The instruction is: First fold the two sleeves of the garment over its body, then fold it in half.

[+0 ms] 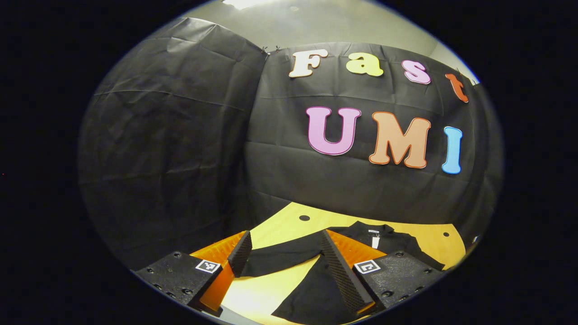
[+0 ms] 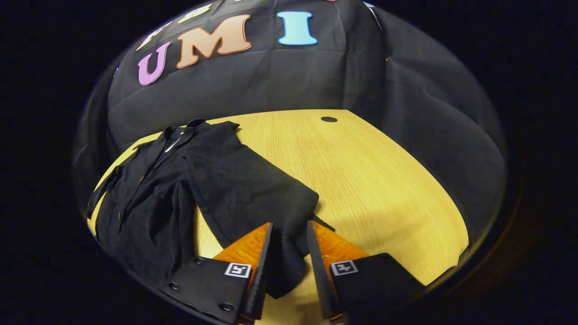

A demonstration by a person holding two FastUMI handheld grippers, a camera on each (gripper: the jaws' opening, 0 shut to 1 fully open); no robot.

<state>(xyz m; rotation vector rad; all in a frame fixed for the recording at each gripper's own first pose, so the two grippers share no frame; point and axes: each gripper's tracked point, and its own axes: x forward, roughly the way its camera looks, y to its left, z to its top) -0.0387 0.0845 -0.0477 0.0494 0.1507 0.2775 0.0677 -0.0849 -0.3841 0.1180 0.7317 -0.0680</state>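
A black collared garment (image 2: 144, 203) lies flat on the yellow wooden table (image 2: 361, 180), collar toward the wall. In the right gripper view, one long sleeve (image 2: 244, 180) stretches from the shoulder toward me. Its cuff end sits between the fingers of my right gripper (image 2: 290, 224), which stand partly closed with a gap still showing beside the cloth. In the left gripper view, the other sleeve (image 1: 275, 259) runs across between the widely spread fingers of my left gripper (image 1: 286, 234), low over the table (image 1: 424, 237). The garment's body (image 1: 307, 289) and collar (image 1: 375, 232) lie to its right.
Black cloth walls close the booth behind and beside the table. Small dark holes (image 2: 328, 119) (image 1: 304, 217) mark the tabletop near its far edge. Bare wood spreads to the right of the garment in the right gripper view.
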